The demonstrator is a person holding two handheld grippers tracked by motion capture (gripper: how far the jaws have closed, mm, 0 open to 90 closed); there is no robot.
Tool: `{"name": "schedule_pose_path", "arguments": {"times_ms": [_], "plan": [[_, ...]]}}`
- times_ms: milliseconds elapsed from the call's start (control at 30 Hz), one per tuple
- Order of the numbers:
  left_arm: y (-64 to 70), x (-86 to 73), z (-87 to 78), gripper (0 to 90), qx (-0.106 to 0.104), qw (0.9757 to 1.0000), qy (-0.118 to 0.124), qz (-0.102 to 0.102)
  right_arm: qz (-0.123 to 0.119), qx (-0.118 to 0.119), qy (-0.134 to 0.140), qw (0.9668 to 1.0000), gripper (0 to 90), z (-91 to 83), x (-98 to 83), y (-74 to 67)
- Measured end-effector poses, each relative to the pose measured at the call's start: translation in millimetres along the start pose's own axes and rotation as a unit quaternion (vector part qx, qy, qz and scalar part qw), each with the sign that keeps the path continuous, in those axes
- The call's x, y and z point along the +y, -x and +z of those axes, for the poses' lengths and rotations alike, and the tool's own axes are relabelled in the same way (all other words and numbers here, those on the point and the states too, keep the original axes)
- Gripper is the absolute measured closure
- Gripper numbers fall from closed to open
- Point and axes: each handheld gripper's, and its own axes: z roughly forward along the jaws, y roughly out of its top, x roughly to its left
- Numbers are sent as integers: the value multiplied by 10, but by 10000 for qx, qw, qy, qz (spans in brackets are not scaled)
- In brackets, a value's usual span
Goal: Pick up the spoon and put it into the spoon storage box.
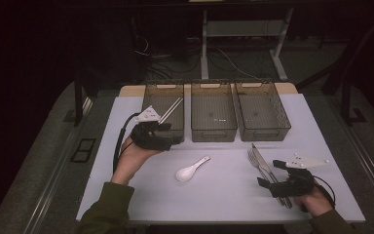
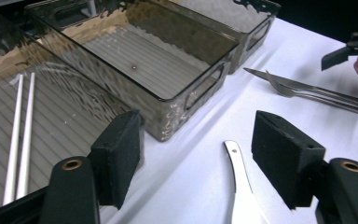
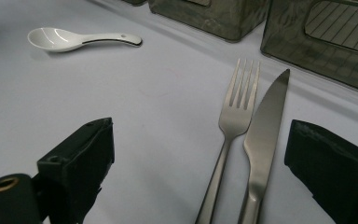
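Observation:
Two white chopsticks [image 1: 171,109] lie in the left smoky plastic bin [image 1: 152,100], also seen in the left gripper view as chopsticks [image 2: 21,135]. My left gripper [image 1: 175,139] hovers at that bin's front edge, open [image 2: 200,149] with nothing between its pads. A white ceramic spoon [image 1: 191,169] lies mid-table, its handle [image 2: 240,186] showing below the left jaws. A steel fork [image 3: 235,112] and knife [image 3: 265,116] lie side by side on the white mat. My right gripper [image 3: 200,140] stands open around their handles without touching; it rests low at the front right [image 1: 268,173].
The middle bin [image 1: 213,131] and the right bin [image 1: 263,134] stand beside the left one along the back of the white mat [image 1: 224,200]. Beyond the table are desk legs and cables on a dark floor.

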Motion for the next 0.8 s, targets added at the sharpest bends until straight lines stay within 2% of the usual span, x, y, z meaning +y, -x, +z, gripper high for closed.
{"name": "schedule_pose_path", "arguments": {"times_ms": [200, 600, 800], "plan": [[100, -115, 1, 274, -58, 9999, 75, 49, 0, -11, 8, 10000, 83, -2, 0, 3], [302, -434, -16, 188, -100, 9997, -17, 238, -4, -20, 37, 10000, 83, -20, -3, -5], [355, -618, -43, 171, -91, 9997, 22, 224, -8, -29, 33, 10000, 83, -21, -3, -3]]}}
